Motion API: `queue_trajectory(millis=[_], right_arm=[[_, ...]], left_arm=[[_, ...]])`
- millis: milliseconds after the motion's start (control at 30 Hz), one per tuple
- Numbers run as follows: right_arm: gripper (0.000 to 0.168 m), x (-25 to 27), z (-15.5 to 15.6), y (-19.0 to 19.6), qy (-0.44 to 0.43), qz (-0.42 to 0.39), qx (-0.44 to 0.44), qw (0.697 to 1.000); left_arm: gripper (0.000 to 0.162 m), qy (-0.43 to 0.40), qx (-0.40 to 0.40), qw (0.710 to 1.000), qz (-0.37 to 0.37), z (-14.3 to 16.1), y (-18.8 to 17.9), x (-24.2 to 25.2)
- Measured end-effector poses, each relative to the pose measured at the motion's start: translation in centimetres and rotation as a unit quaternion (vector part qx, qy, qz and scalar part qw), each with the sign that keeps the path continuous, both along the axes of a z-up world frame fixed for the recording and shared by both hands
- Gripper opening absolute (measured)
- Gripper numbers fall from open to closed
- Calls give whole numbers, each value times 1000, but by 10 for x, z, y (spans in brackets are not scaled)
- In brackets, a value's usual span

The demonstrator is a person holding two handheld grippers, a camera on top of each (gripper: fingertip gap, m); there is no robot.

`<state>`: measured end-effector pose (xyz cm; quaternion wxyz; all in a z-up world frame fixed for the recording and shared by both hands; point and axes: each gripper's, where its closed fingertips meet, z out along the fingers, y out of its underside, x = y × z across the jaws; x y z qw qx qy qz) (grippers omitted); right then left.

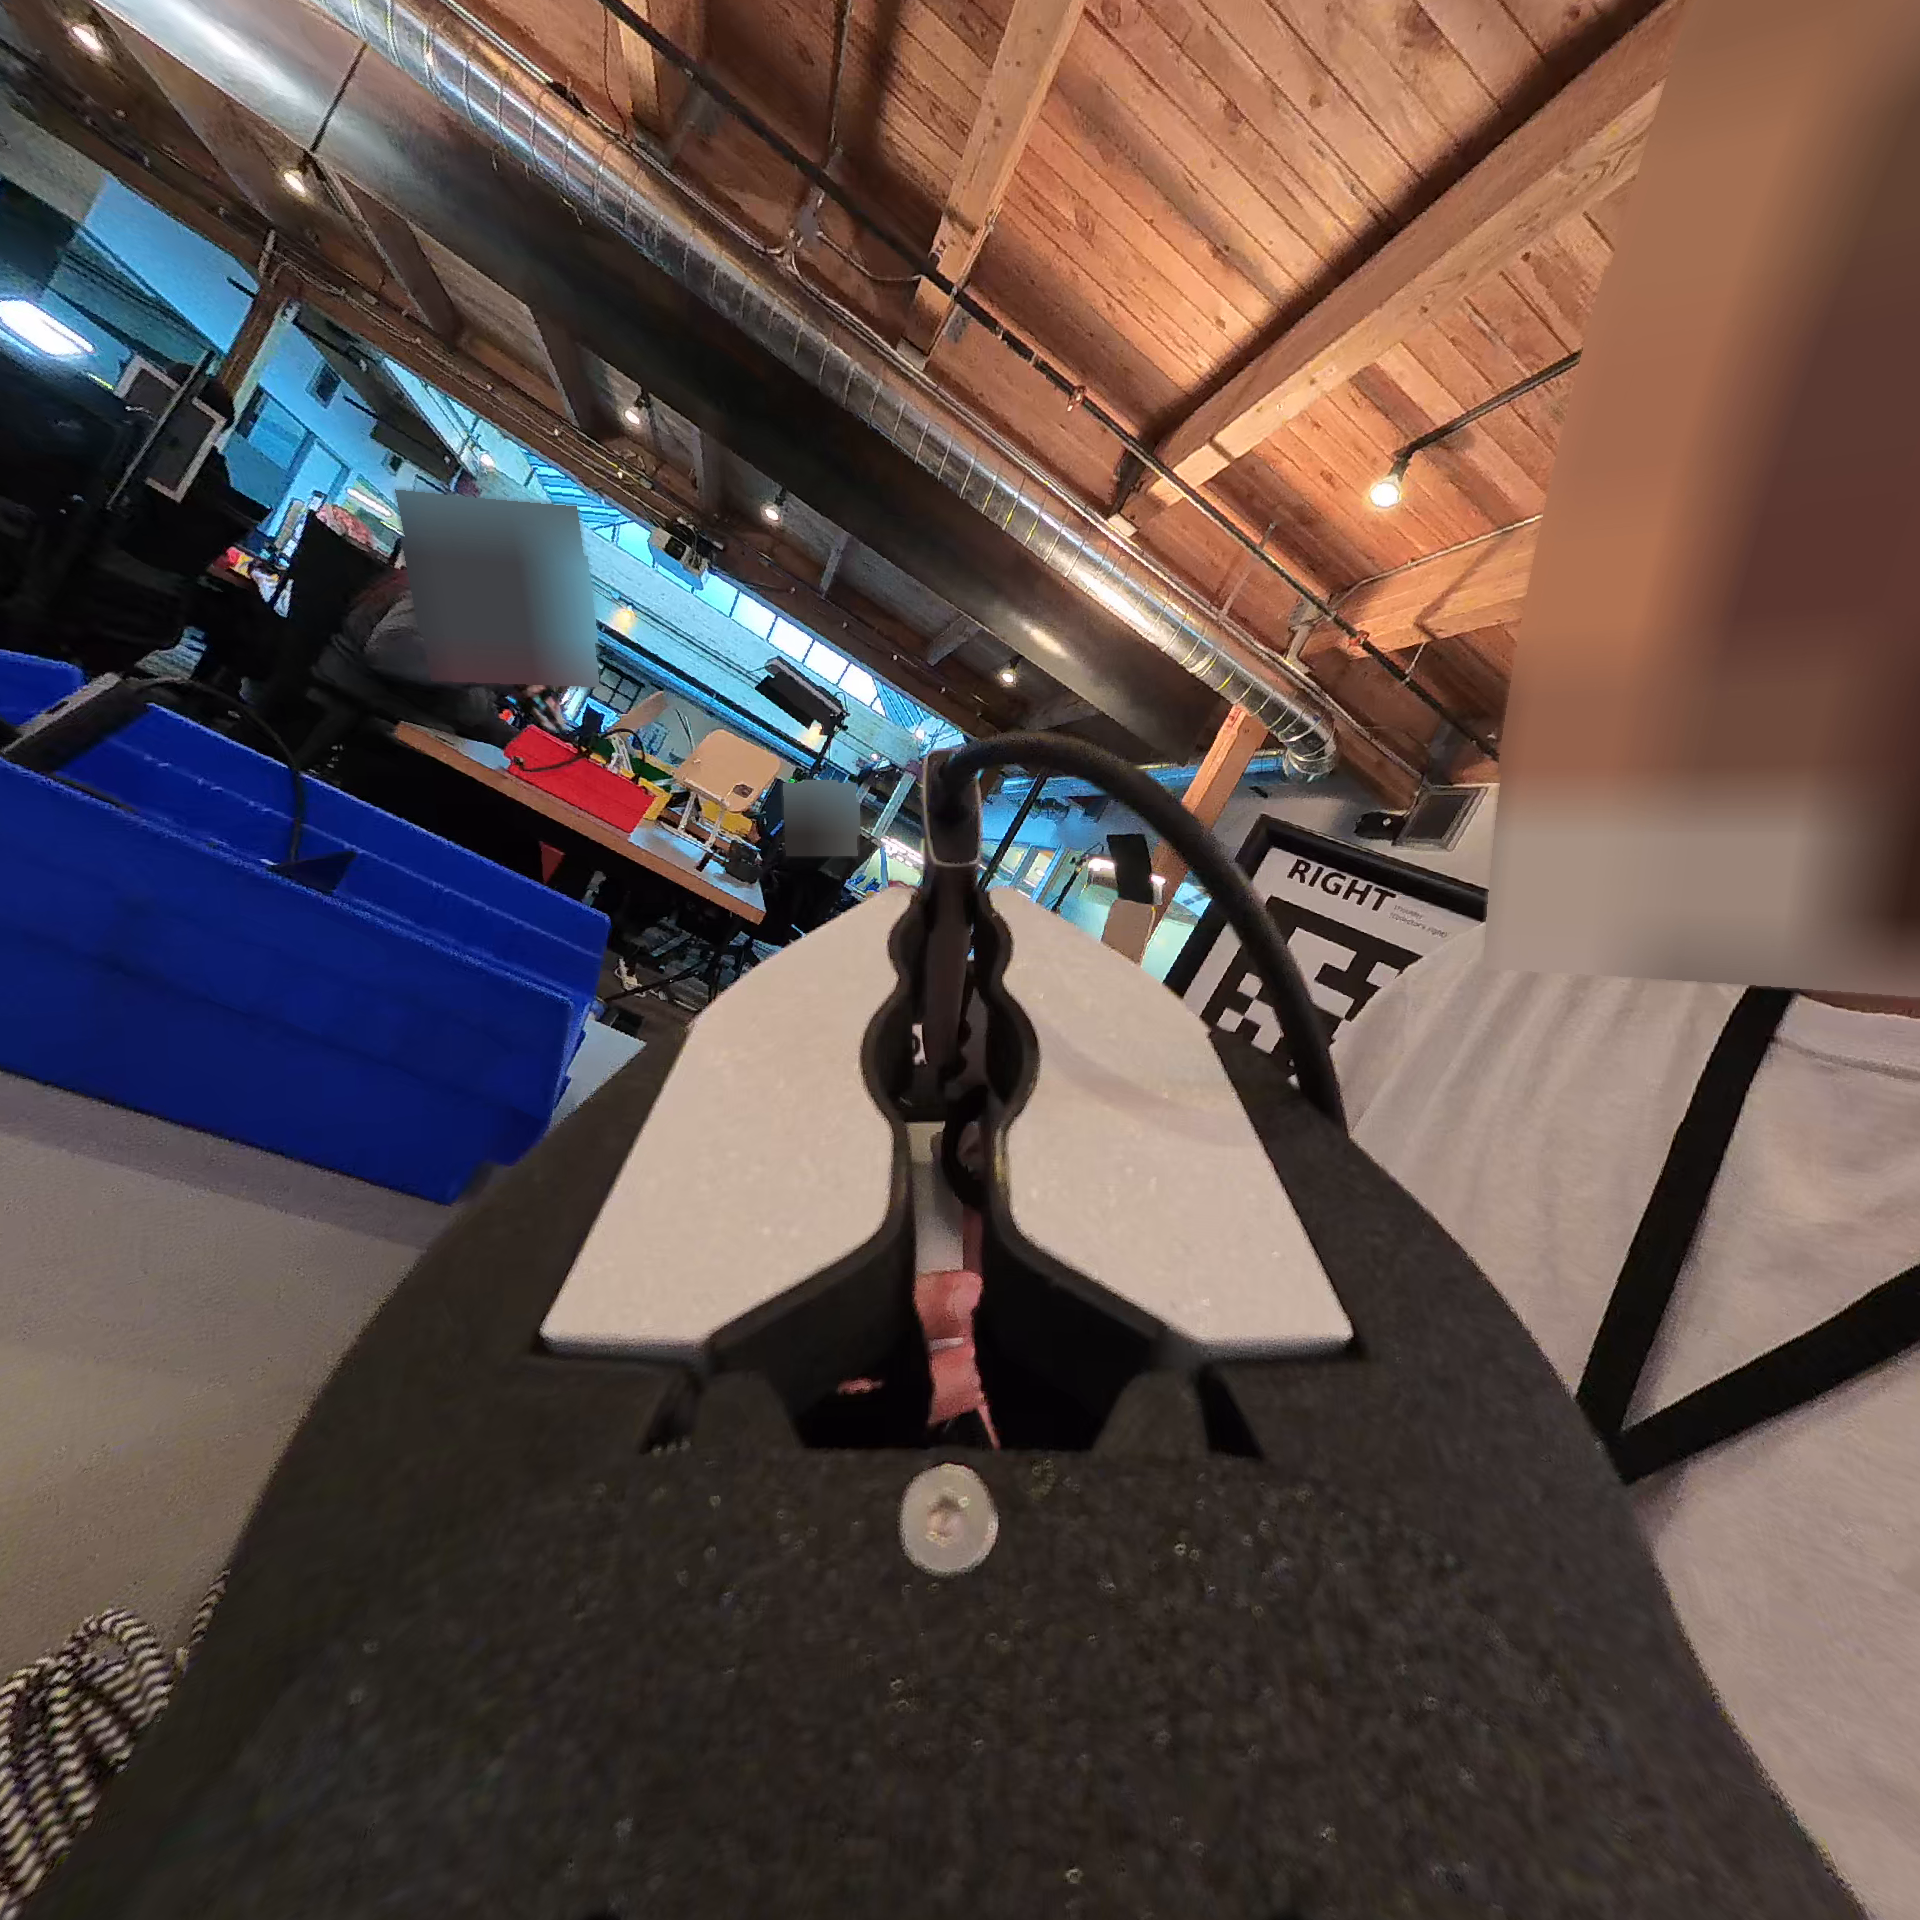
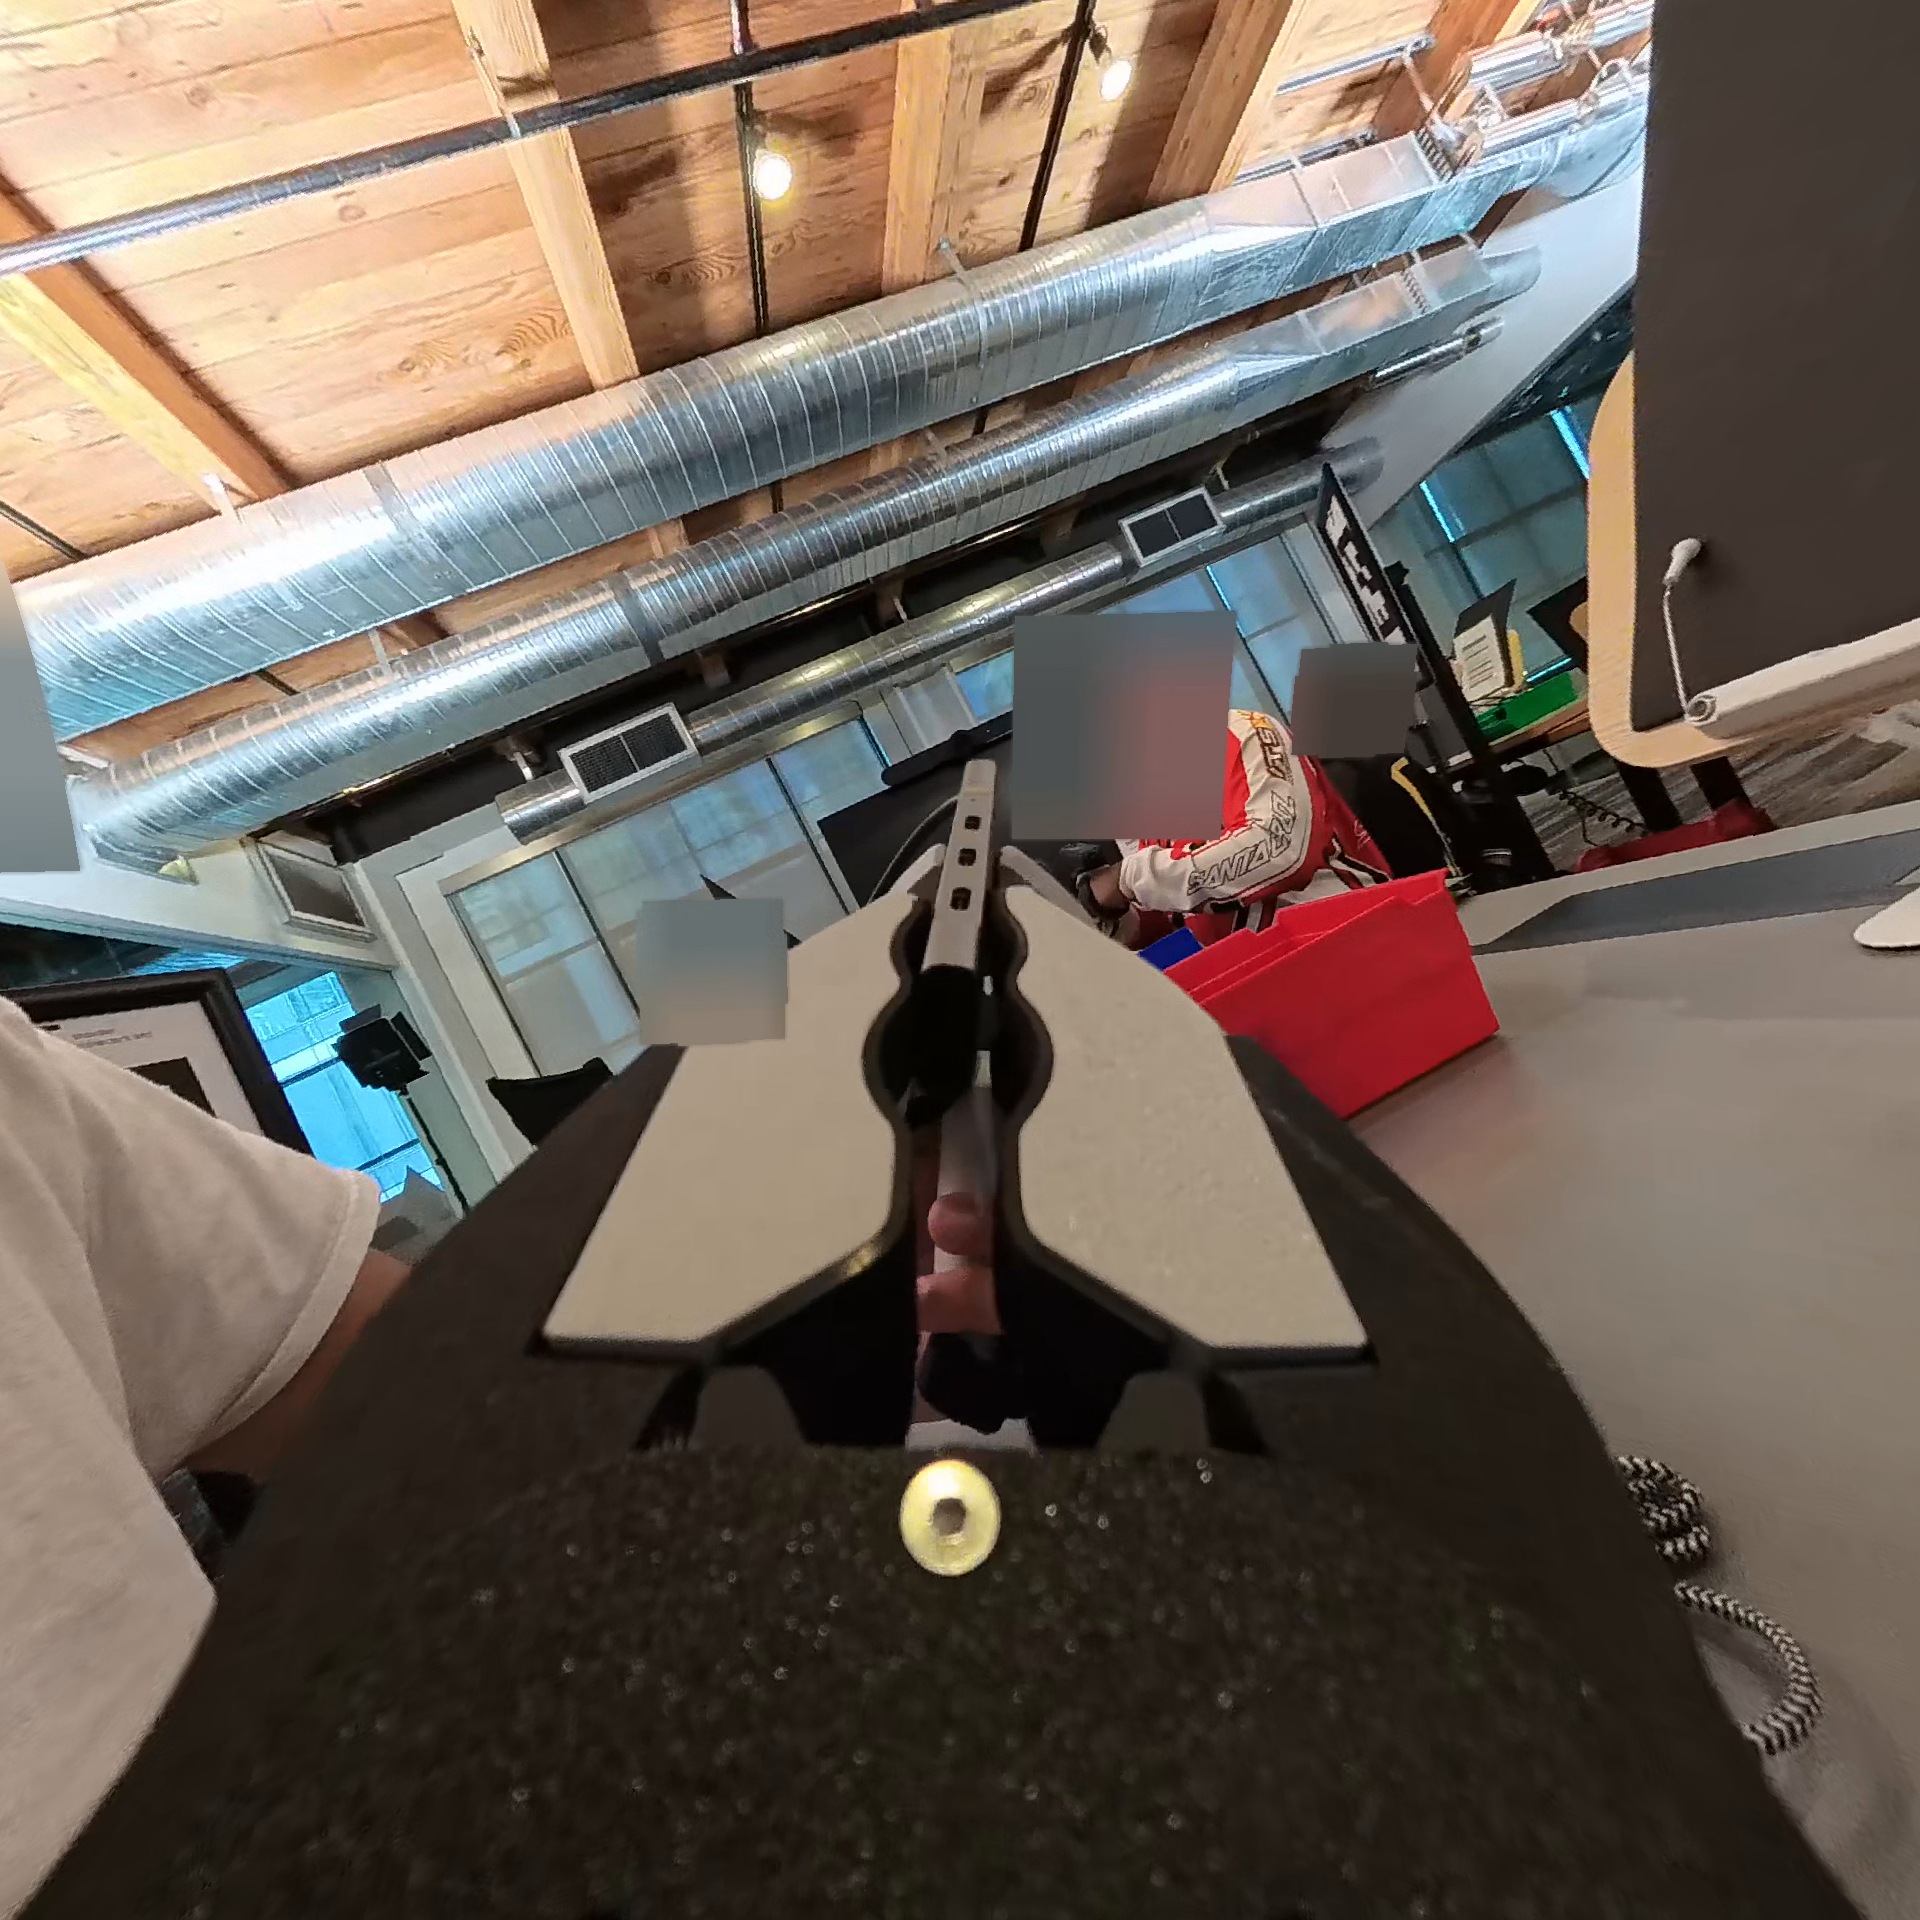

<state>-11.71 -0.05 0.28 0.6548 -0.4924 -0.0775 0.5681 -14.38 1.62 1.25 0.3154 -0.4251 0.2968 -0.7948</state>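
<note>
Left wrist view: left gripper (image 1: pixel 948 935) clenches a black cable plug (image 1: pixel 951 831); blue bins (image 1: pixel 312 935) at its left. Right gripper (image 2: pixel 951 914) grasps a slim silver device (image 2: pixel 966 862), perhaps a hub; red bin (image 2: pixel 1371 997) at its right.

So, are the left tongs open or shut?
Shut: the left tongs clamp a black cable, with almost no gap between their tips.

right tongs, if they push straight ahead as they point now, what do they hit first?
Nothing close. The right tongs, shut on a silver device, point up over the red bin toward the windows and ducts. The way looks free, though depth is unclear.
</note>
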Motion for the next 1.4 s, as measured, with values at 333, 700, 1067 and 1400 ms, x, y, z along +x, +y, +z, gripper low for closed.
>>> queue_trajectory(millis=[333, 700, 1067, 1400], right_arm=[[9, 2, -3, 4, -73, -11, 10, 997], [10, 37, 13, 8, -405, -179, 197, 875], [10, 36, -24, 139, -647, -264, 227, 678], [9, 10, -87, 154, -559, -201, 268, 759]], left_arm=[[8, 4, -18, 1000, -12, -6, 1, 1], [0, 191, 27, 976, 105, -65, 45, -12], [28, 350, 129, 907, 196, -112, 3, -59], [51, 246, 295, 916, -113, -103, -91, -14]])
